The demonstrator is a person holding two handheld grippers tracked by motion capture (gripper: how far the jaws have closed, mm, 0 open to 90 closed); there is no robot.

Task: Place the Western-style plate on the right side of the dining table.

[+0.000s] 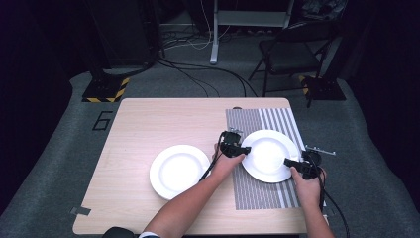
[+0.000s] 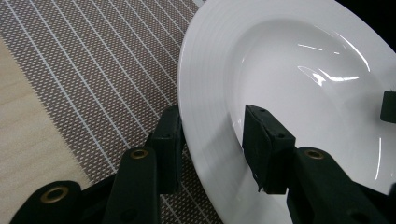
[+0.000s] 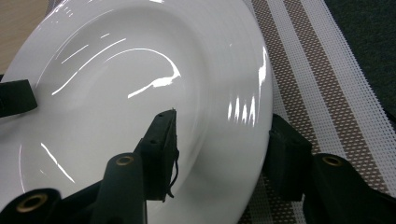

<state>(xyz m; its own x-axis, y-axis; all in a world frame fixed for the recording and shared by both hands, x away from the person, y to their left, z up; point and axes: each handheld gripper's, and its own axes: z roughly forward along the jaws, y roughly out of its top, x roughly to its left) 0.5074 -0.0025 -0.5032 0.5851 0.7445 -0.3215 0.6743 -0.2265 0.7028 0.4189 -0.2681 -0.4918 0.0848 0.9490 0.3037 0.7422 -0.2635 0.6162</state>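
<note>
While the bench carries a striped mat, a white plate lies on it, another plate well apart; left hand-held gripper and right hand-held gripper each straddle the first plate's rim, whether pressing I cannot tell.

On the counter a placemat lay toward the right side, and one plate rested on it. A second plate sat directly on the counter, to the left of the placemat and slightly nearer the person. The left gripper straddled the first plate's left rim and the right gripper its near-right rim, one jaw over the rim and one outside it.
</note>
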